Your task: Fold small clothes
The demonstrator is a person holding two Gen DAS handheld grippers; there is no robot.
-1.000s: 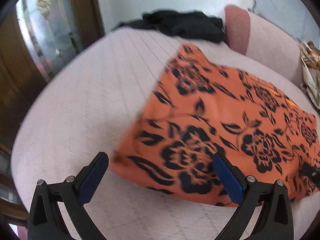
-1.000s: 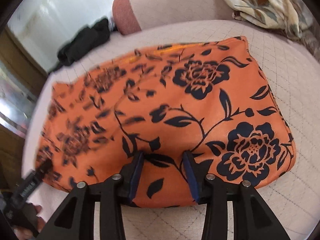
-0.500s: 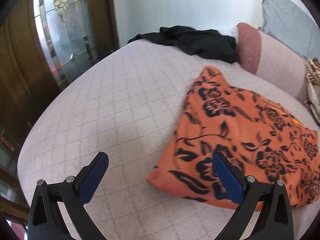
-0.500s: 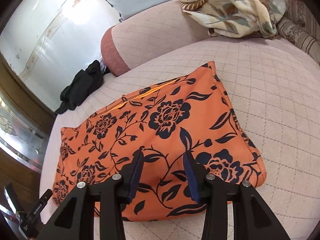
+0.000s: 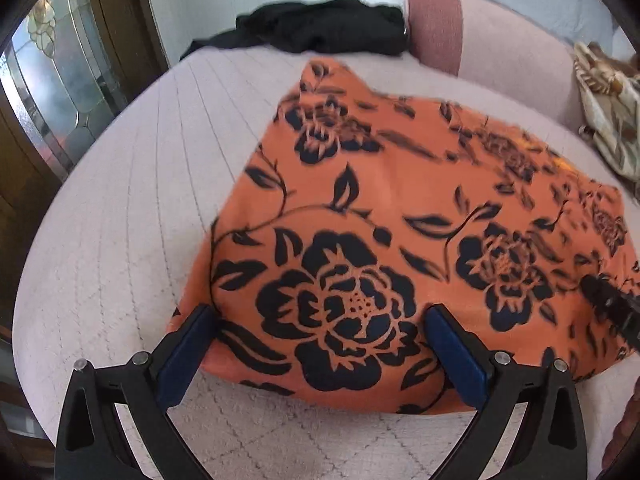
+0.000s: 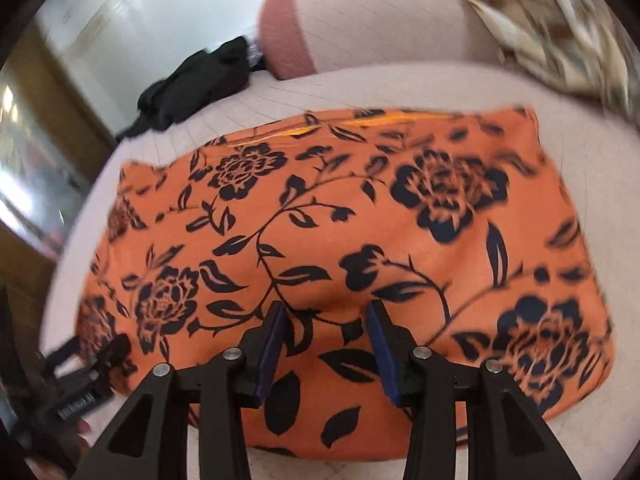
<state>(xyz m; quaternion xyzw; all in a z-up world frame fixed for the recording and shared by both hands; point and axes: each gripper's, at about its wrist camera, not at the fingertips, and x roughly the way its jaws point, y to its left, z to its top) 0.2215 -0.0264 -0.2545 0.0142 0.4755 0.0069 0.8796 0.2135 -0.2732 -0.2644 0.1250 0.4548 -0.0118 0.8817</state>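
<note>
- The left gripper (image 5: pixel 320 336) is held with its fingers wide apart over the near edge of the orange floral garment (image 5: pixel 400 216).
- The right gripper (image 6: pixel 326 334) is seen with fingers partly apart above the garment; contact cannot be told.
- The garment is spread flat on the quilted bed (image 5: pixel 132 184).
- A black garment (image 5: pixel 320 26) is seen at the far edge.

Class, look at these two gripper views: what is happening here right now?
A person holds a gripper in each hand over an orange cloth with black flowers lying flat on a pale quilted sofa seat. The left gripper has wide-open jaws at one near corner; the right gripper has its jaws partly open, pressed into the near edge. Nothing is lifted.
</note>
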